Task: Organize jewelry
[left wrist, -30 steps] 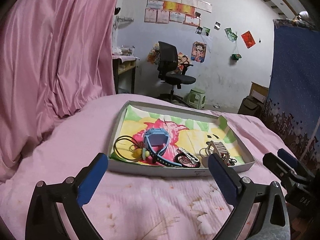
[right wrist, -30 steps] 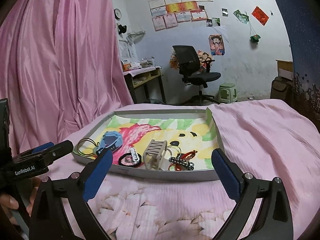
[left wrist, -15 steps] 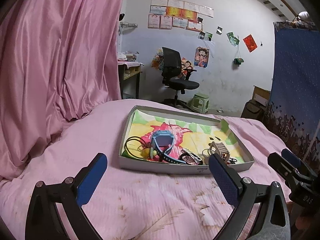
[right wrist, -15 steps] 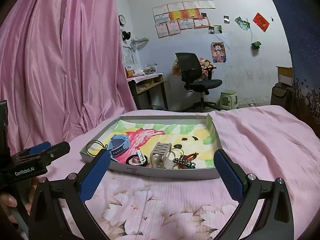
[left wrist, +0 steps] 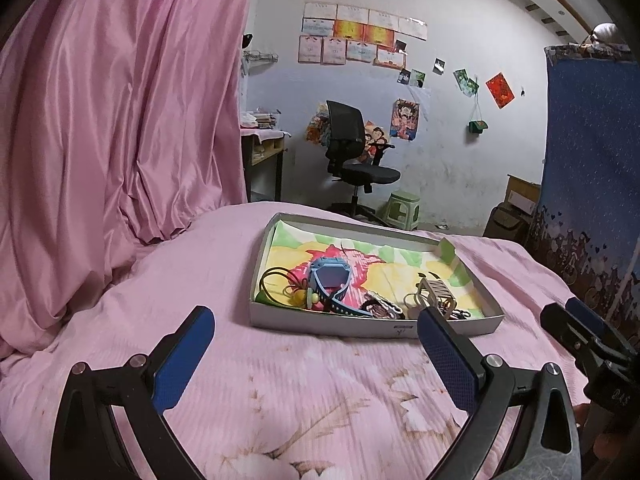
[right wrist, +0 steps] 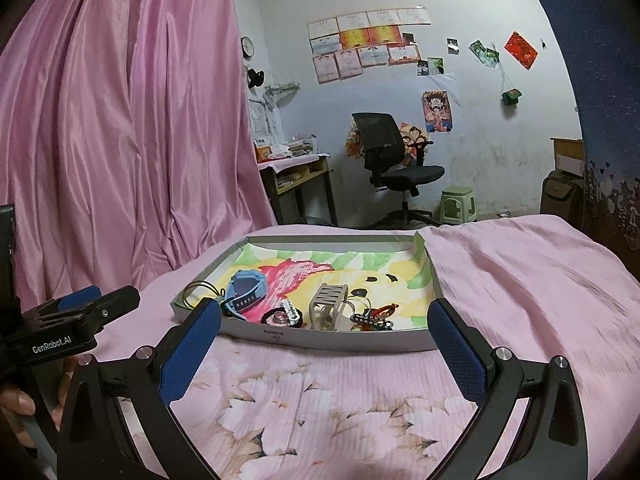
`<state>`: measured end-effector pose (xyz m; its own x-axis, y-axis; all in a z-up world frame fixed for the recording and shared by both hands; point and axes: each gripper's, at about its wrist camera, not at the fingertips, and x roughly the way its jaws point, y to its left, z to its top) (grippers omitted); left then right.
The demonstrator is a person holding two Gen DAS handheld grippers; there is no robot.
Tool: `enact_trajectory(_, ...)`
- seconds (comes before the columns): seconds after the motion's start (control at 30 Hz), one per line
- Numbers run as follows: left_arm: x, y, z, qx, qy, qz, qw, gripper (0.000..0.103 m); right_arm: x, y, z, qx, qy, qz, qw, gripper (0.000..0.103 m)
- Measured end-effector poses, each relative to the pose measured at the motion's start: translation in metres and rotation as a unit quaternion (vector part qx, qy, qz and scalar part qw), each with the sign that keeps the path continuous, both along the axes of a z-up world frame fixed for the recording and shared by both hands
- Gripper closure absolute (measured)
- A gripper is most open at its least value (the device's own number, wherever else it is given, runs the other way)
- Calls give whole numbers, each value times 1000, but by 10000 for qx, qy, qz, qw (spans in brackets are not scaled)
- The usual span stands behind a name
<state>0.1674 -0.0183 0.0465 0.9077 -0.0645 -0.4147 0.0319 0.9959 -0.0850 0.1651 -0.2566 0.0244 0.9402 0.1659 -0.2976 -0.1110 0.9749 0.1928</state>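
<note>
A shallow grey tray [left wrist: 332, 322] with a colourful drawing inside lies on the pink bed; it also shows in the right wrist view [right wrist: 340, 340]. In it lie a blue watch [left wrist: 330, 282] [right wrist: 245, 290], dark cord loops [left wrist: 280, 280], a beige slatted clip [left wrist: 434, 292] [right wrist: 328, 304], a beaded bracelet [right wrist: 282, 316] and a dark hair clip [right wrist: 370, 320]. My left gripper [left wrist: 316, 352] is open and empty, held short of the tray's near edge. My right gripper [right wrist: 320, 346] is open and empty, also short of the tray.
The pink floral bedspread [left wrist: 280, 392] lies under both grippers. A pink curtain [left wrist: 100, 140] hangs on the left. A blue patterned cloth [left wrist: 592, 180] hangs on the right. An office chair [left wrist: 352, 160], a green stool [left wrist: 402, 210] and a desk [right wrist: 296, 176] stand behind the bed.
Both grippers have pulled back from the tray and risen, so the tray looks smaller and farther. Both stay open and empty. The tray's contents have not moved.
</note>
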Motion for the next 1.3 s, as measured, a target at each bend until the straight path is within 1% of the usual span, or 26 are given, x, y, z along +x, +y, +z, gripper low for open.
enact_trajectory(0.1,-7,1,0,8,-32,1,10000,1,-9,2,-1,56,-24,41,10000,1)
enact_trajectory(0.4,-27,7,-2,1,-118,66,9999,1,-29,12,-2,-34,-91,82,9999,1)
enact_trajectory(0.77,-59,9,-4,190,-193,84,9996,1,-50,16,-3,-15,-83,80,9999,1)
enact_trajectory(1.0,-76,17,-4,101,-228,196,9995,1,-66,21,-3,-5,-162,75,9998,1)
enact_trajectory(1.3,-95,24,-10,-24,-155,308,9994,1,-87,27,-4,22,-219,75,9997,1)
